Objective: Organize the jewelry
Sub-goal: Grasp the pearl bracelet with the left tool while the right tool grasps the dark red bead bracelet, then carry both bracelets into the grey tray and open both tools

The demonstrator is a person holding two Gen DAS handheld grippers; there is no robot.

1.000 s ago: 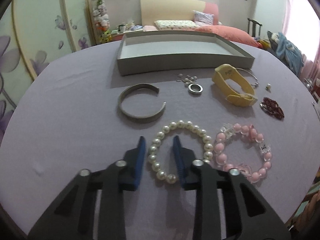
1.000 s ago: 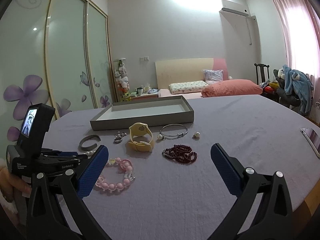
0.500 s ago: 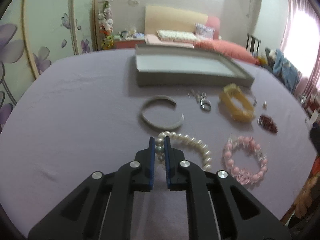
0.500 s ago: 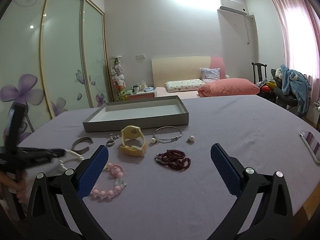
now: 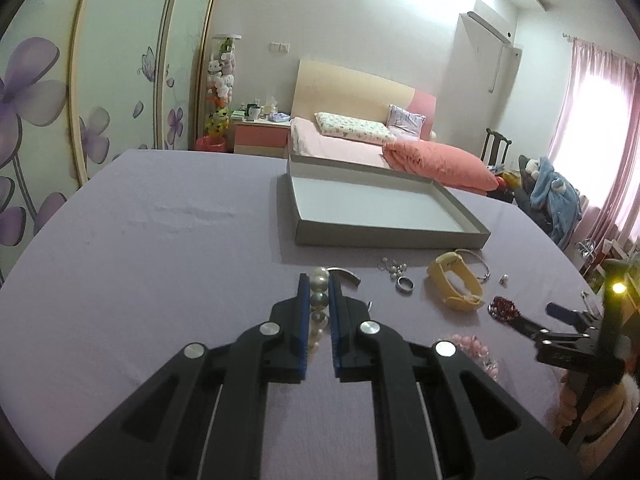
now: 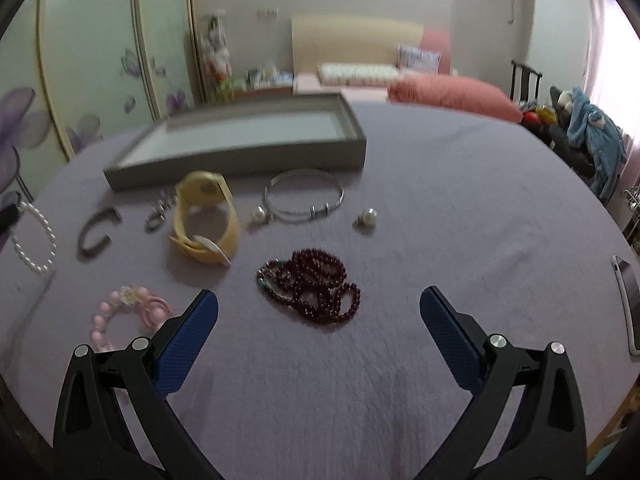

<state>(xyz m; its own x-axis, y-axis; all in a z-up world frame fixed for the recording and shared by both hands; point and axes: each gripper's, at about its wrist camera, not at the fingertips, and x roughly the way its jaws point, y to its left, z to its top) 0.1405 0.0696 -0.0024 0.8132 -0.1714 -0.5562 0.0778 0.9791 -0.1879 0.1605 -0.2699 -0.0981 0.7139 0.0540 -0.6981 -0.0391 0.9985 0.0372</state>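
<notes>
My left gripper [image 5: 319,280] is shut on the white pearl bracelet [image 5: 319,300] and holds it lifted above the purple table; the bracelet also hangs at the left edge of the right wrist view [image 6: 34,240]. The grey empty tray [image 5: 384,236] stands beyond it, also in the right wrist view [image 6: 240,160]. My right gripper [image 6: 318,310] is open and empty, just in front of the dark red bead bracelet [image 6: 312,286]. A yellow watch [image 6: 206,220], grey cuff [image 6: 94,232], silver bangle [image 6: 304,200], pink bead bracelet [image 6: 124,312], ring [image 6: 154,222] and pearl earrings [image 6: 366,218] lie on the table.
A phone [image 6: 628,304] lies near the table's right edge. Small pearl studs [image 5: 392,268] lie in front of the tray. A bed [image 5: 360,136], chair and wardrobe stand beyond the table.
My left gripper closed on the pearl bracelet and lifted it off the table, tilting up. My right gripper moved forward and down toward the dark red beads, still open.
</notes>
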